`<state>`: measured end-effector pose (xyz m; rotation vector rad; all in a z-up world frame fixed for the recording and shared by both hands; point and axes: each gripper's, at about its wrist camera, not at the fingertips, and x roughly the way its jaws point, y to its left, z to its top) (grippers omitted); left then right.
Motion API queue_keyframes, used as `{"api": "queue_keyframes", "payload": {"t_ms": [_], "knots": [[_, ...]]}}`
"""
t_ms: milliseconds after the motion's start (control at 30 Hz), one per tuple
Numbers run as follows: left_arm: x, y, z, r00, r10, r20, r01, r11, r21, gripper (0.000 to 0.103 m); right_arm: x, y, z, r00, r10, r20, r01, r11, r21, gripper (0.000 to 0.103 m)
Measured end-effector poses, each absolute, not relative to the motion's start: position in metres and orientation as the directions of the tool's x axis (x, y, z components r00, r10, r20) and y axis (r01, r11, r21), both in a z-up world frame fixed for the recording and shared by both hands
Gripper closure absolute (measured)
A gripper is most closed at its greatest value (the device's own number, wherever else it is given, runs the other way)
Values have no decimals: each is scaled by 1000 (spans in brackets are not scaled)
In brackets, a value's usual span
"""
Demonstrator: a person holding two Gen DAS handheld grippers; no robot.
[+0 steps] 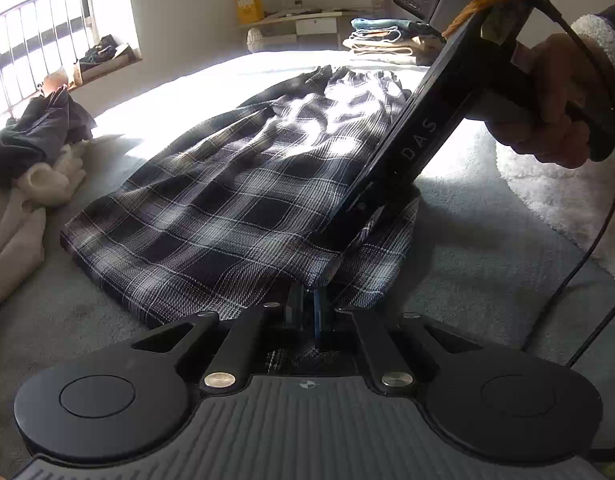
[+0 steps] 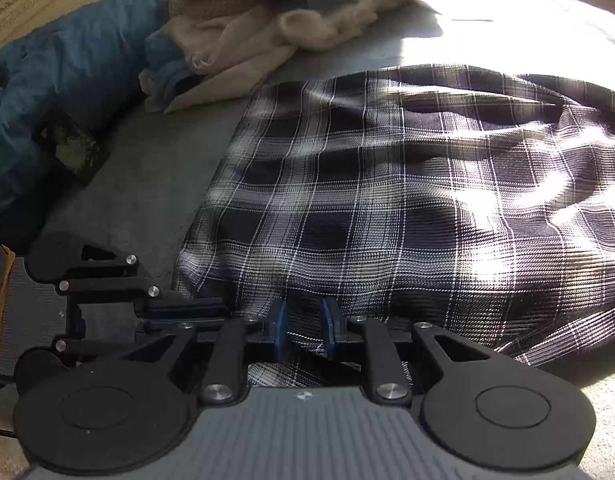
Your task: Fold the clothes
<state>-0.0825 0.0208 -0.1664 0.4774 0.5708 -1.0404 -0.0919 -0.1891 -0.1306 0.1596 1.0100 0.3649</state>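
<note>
A black-and-white plaid garment (image 1: pixel 227 184) lies spread on the grey-blue bed cover (image 1: pixel 487 248). My left gripper (image 1: pixel 309 312) is at its near edge, shut on the hem, which drapes over the fingertips. The right gripper's long black housing (image 1: pixel 411 136) slants down onto the cloth from the upper right, held by a hand (image 1: pixel 547 92); its fingertips are hidden there. In the right wrist view the plaid garment (image 2: pixel 407 184) fills the middle. My right gripper (image 2: pixel 305 328) stands slightly open, blue pads (image 2: pixel 282 328) apart with the cloth's edge between them. The left gripper (image 2: pixel 223 312) pinches the same edge just to the left.
A heap of dark and cream clothes (image 1: pixel 39 148) lies at the left. A folded stack (image 1: pixel 387 38) sits at the far end. A white fluffy blanket (image 1: pixel 555 192) is at the right. A blue quilt (image 2: pixel 67 72), beige garments (image 2: pixel 235 40) and a dark flat object (image 2: pixel 69 148) lie beyond.
</note>
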Motion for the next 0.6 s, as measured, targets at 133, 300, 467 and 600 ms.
{"api": "queue_keyframes", "payload": {"t_ms": [133,300,467,600], "knots": [[-79,30,-169,372,-654,-659,889,456,50,97,-89,-183,-146,432,380,-818,-236,923,304,83],[-76,37,-162,355,-664,-658,877,480,-10,96,-89,-187,-146,414,401,-817,-206,916,345,83],[-72,37,-145,331,-711,-621,879,472,-71,65,-91,-209,-143,405,449,-796,-98,887,451,82],[-66,29,-133,331,-753,-568,880,464,-104,58,-93,-227,-137,448,466,-763,-25,860,511,82]]}}
